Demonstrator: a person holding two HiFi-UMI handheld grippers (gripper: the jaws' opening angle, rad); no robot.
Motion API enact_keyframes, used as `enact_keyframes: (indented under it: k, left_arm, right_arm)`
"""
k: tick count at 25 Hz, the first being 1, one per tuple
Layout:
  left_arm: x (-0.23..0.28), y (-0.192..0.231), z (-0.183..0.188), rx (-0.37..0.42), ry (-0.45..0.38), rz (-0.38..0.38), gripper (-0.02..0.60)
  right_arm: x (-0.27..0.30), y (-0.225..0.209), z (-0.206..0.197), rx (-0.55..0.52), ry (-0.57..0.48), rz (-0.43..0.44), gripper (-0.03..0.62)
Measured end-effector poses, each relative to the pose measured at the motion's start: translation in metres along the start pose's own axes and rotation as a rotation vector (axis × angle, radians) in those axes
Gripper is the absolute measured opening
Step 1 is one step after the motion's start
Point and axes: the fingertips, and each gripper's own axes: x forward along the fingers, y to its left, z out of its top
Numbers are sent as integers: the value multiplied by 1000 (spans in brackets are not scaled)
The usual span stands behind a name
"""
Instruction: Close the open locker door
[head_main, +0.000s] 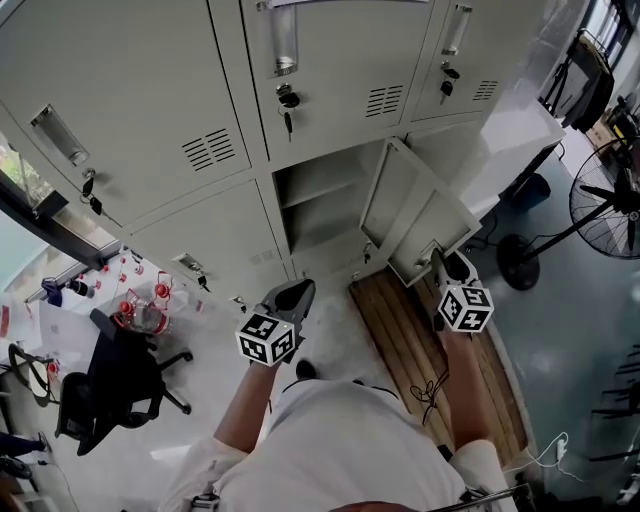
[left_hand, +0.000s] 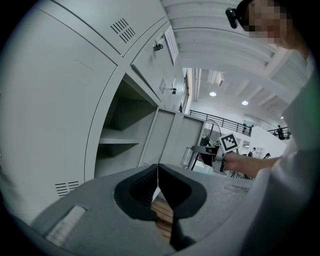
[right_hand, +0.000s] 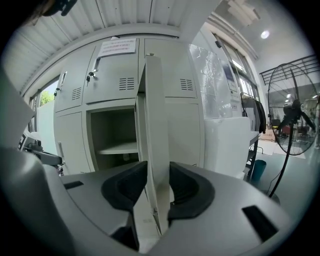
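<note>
The open locker door (head_main: 415, 215) swings out from the lower middle compartment (head_main: 320, 205), which holds one bare shelf. My right gripper (head_main: 441, 264) is at the door's free edge. In the right gripper view the door edge (right_hand: 152, 125) stands between the jaws of the right gripper (right_hand: 157, 185), which are spread wide with the pads beside it, not pressing. My left gripper (head_main: 295, 295) hangs lower left of the compartment, away from the door. In the left gripper view its jaws (left_hand: 158, 170) meet with nothing between them, and the door (left_hand: 172, 142) shows beyond.
Closed grey lockers with keys in their locks (head_main: 288, 105) surround the compartment. A white cabinet (head_main: 520, 140) stands right of the door, a floor fan (head_main: 610, 200) further right. Wooden boards (head_main: 410, 340) and a cable (head_main: 430, 390) lie underfoot. A black office chair (head_main: 110, 385) is at left.
</note>
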Motion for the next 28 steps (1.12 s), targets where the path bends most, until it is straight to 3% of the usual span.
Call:
enact_keyframes:
  k: [18,28]
  left_arm:
    - [-8,-3,-16,-11,28,-27,15]
    - [-22,2,-15,-18,17,-2,15]
  right_arm:
    - [-16,68,-9,-44,-3,127,133]
    - [-16,114,-10,-70,-11,210,133]
